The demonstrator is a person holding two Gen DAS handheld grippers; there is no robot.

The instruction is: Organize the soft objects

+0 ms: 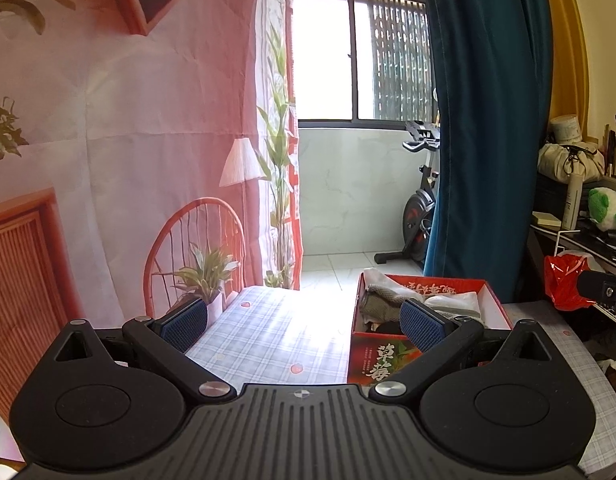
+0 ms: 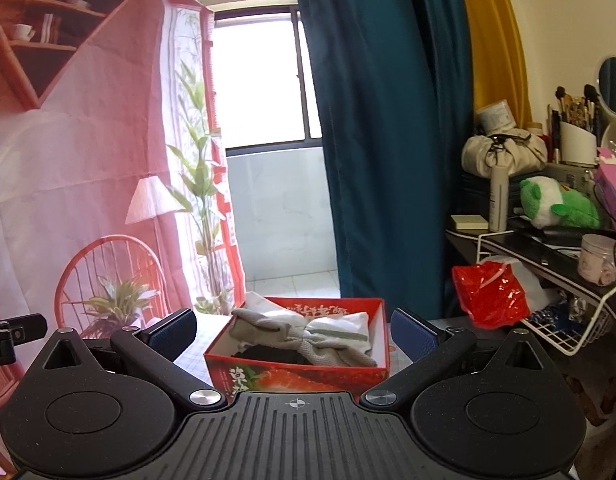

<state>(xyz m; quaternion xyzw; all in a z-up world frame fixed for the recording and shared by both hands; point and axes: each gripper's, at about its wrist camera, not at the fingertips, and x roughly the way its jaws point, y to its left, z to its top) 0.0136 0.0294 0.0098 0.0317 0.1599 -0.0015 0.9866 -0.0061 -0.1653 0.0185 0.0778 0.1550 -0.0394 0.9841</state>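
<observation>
A red cardboard box [image 2: 299,376] with a strawberry print stands on the checked tablecloth [image 1: 267,340]. It holds soft items: a grey knitted cloth [image 2: 308,338], a white cloth with a green stripe [image 2: 348,330] and something black [image 2: 267,354] underneath. The box also shows in the left wrist view [image 1: 496,304], ahead to the right. My right gripper [image 2: 293,334] is open and empty, held above the table in front of the box. My left gripper [image 1: 303,322] is open and empty, to the left of the box over the tablecloth.
A printed pink backdrop [image 1: 127,140] hangs behind the table on the left. A blue curtain [image 2: 388,120] hangs behind the box. A cluttered shelf on the right holds a green plush toy [image 2: 556,202], a red plastic bag [image 2: 488,294] and a wire rack [image 2: 568,328].
</observation>
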